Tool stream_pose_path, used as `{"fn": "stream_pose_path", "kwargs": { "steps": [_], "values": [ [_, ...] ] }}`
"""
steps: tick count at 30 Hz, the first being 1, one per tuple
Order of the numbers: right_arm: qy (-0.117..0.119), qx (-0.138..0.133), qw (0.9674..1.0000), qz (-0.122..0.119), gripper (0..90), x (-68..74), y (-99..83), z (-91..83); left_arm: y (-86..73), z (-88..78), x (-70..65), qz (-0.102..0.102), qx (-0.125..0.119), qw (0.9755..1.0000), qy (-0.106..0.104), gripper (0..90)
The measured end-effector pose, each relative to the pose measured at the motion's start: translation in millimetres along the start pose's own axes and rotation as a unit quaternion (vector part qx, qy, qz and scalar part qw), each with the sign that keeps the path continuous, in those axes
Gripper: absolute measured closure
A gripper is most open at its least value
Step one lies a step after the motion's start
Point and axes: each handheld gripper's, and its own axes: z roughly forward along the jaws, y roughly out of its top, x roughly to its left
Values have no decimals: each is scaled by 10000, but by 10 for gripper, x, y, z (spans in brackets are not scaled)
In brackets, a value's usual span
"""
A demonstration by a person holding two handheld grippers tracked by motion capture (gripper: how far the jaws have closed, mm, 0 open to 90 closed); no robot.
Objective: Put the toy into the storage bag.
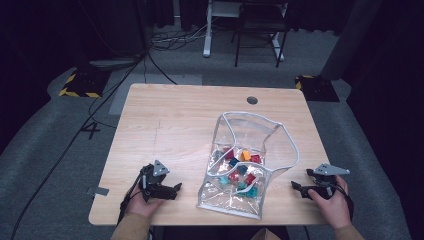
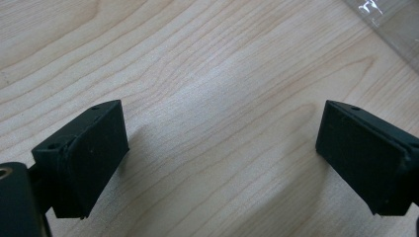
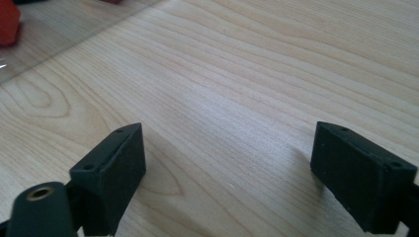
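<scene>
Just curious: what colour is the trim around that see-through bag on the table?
White or pale grey piping edges the clear bag; it shows best in the high view.

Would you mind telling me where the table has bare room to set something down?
The table's left half, from the clear bag to the left edge, is bare beyond the left gripper. So is the far strip by the round hole. Crowded: between bag and right gripper.
</scene>
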Motion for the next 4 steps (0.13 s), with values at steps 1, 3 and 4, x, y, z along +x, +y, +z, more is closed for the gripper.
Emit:
{"fn": "stream_pose_path", "kwargs": {
  "steps": [1,3,4],
  "values": [
    [4,1,10000,4,124,-1,2,3,0,0,0,1,0,10000,1,58],
    [-13,-2,10000,10,118,-4,9,13,0,0,0,1,1,10000,-1,58],
    [-14,-1,10000,10,117,-4,11,16,0,0,0,-1,1,10000,0,58]
  ]
}}
